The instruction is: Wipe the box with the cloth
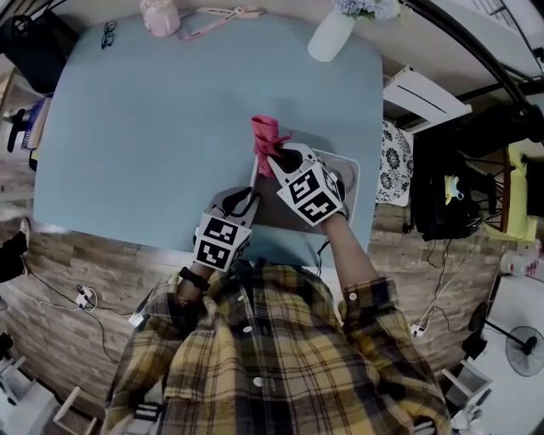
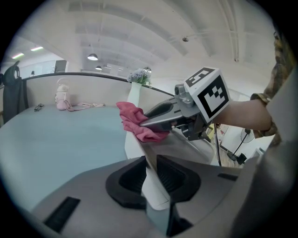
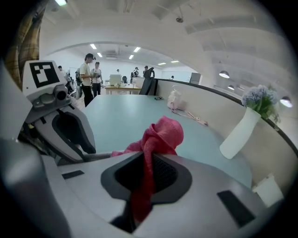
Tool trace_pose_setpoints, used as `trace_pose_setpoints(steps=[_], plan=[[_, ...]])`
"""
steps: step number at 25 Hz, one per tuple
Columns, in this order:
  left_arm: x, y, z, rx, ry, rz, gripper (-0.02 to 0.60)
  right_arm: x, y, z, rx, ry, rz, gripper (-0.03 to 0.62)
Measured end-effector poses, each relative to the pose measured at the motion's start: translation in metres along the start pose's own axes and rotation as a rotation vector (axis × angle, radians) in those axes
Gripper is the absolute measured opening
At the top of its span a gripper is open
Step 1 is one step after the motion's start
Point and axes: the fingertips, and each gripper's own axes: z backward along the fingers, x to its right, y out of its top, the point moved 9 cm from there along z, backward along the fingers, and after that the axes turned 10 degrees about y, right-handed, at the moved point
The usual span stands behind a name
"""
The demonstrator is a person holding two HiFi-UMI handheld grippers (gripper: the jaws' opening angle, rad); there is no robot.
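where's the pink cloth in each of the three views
Head view: pink cloth just above centre, sticking out ahead of the right tool.
Left gripper view: cloth near centre, pinched in the right tool.
Right gripper view: cloth at centre, rising from between that tool's jaws.
Shared landmark: white vase at the table's far edge.

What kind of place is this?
Probably an open-plan office or lab: people standing by desks in the background, ceiling strip lights, and a large blue table.

One box (image 1: 350, 174) is counted; at it, two grippers (left gripper (image 1: 246, 201), right gripper (image 1: 274, 156)) and one cloth (image 1: 266, 134); beyond it, one vase (image 1: 330, 36), one bottle (image 1: 159, 15).
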Motion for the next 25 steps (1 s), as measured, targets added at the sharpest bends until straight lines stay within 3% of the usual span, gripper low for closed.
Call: trace_pose_setpoints(steps=[7, 25], plan=[[-0.001, 0.001, 0.000, 0.001, 0.000, -0.001, 0.069, 0.002, -0.002, -0.003, -0.045, -0.025, 0.061, 0.048], [-0.001, 0.000, 0.001, 0.004, -0.001, -0.014, 0.069, 0.015, -0.035, 0.029, -0.093, -0.095, 0.016, 0.046]])
